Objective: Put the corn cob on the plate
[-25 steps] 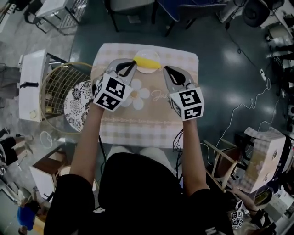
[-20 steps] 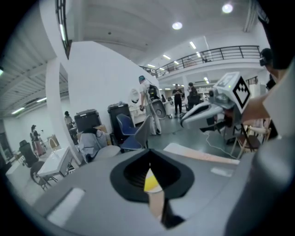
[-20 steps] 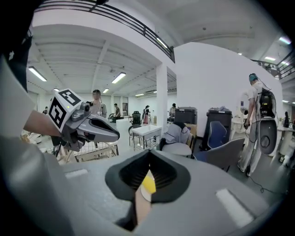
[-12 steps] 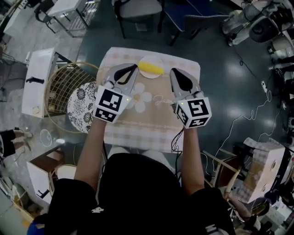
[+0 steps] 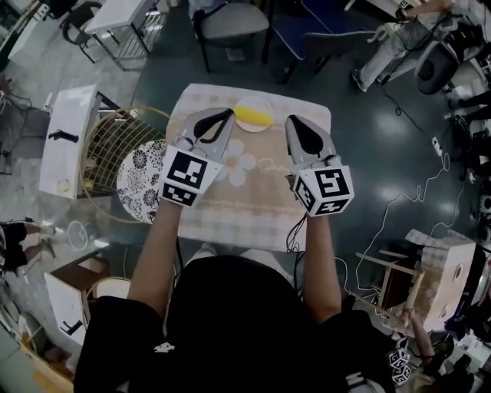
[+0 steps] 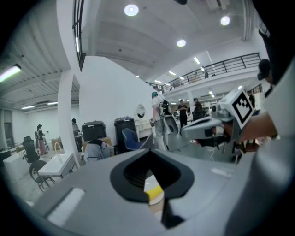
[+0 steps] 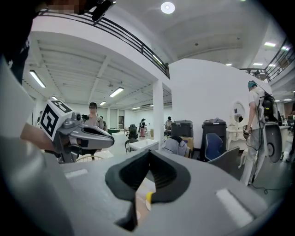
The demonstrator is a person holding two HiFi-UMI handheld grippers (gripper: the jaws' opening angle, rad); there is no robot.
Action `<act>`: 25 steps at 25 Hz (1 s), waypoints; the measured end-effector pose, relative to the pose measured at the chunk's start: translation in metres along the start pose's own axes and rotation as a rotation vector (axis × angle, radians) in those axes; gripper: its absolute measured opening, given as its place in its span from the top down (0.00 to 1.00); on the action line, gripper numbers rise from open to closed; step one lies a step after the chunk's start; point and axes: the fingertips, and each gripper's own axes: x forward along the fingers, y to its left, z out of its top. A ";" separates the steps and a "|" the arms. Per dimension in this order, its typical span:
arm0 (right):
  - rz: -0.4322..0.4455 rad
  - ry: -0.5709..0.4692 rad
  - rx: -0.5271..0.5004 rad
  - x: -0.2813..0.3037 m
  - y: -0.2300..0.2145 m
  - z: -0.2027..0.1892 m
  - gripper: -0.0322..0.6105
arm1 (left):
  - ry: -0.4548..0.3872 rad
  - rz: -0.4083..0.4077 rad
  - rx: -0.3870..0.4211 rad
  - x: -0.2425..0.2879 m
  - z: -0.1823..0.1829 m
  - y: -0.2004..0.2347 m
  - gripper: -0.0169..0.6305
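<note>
The yellow corn cob (image 5: 252, 117) lies on the small white plate (image 5: 253, 105) at the far edge of the checked tablecloth (image 5: 245, 215). My left gripper (image 5: 229, 114) hangs above the table just left of the plate, shut and empty. My right gripper (image 5: 291, 121) hangs just right of the plate, also shut with nothing in it. In the left gripper view the closed jaws (image 6: 150, 150) fill the lower frame, and a sliver of corn (image 6: 153, 191) shows through their gap. The right gripper view shows its own closed jaws (image 7: 150, 152) and a thin strip of corn (image 7: 148, 197).
A round wire basket (image 5: 103, 146) and a black-and-white patterned disc (image 5: 140, 180) stand left of the table, beside a white side table (image 5: 65, 138). Chairs (image 5: 230, 19) stand beyond the far edge. Cables (image 5: 414, 184) trail over the floor on the right, near a wooden chair (image 5: 395, 280).
Both grippers have lifted off the table and come level, staying shut and either side of the plate. The corn cob has stayed on the plate.
</note>
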 end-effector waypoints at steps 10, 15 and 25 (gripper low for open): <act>0.007 -0.039 -0.024 -0.025 0.042 0.016 0.95 | -0.036 -0.004 -0.002 -0.042 0.008 -0.013 0.96; 0.009 -0.060 -0.039 -0.046 0.065 0.027 0.95 | -0.054 -0.012 0.009 -0.065 0.017 -0.031 0.96; 0.005 -0.090 -0.064 -0.088 0.108 0.044 0.95 | -0.108 -0.019 0.034 -0.113 0.032 -0.055 0.96</act>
